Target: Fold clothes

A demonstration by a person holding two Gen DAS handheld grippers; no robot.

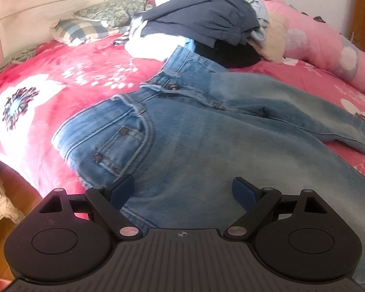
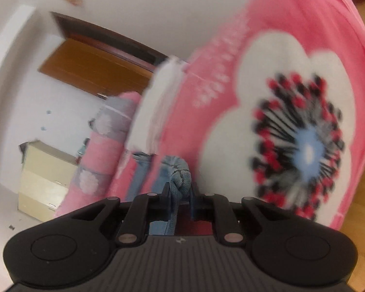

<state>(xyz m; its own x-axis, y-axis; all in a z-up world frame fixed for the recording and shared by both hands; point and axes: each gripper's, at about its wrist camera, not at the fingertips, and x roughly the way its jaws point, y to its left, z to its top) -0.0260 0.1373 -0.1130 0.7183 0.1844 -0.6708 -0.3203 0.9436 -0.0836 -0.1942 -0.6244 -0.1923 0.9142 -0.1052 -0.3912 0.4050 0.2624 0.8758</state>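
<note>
In the left wrist view, a pair of blue jeans (image 1: pixel 194 131) is spread across a pink flowered bedspread (image 1: pixel 48 92), waistband toward the far side and one leg running off to the right. The left gripper (image 1: pixel 183 189) is held over the jeans with its jaws set wide apart and nothing between them. A heap of dark and light clothes (image 1: pixel 206 17) is piled beyond the jeans, with two pillows (image 1: pixel 104 19) to its left.

In the right wrist view, which is tilted and blurred, a bunched fold of denim (image 2: pixel 180 182) is pinched between the nearly closed jaws of the right gripper (image 2: pixel 180 194). The bedspread's large flower print (image 2: pixel 304 141) is seen just behind it.
</note>
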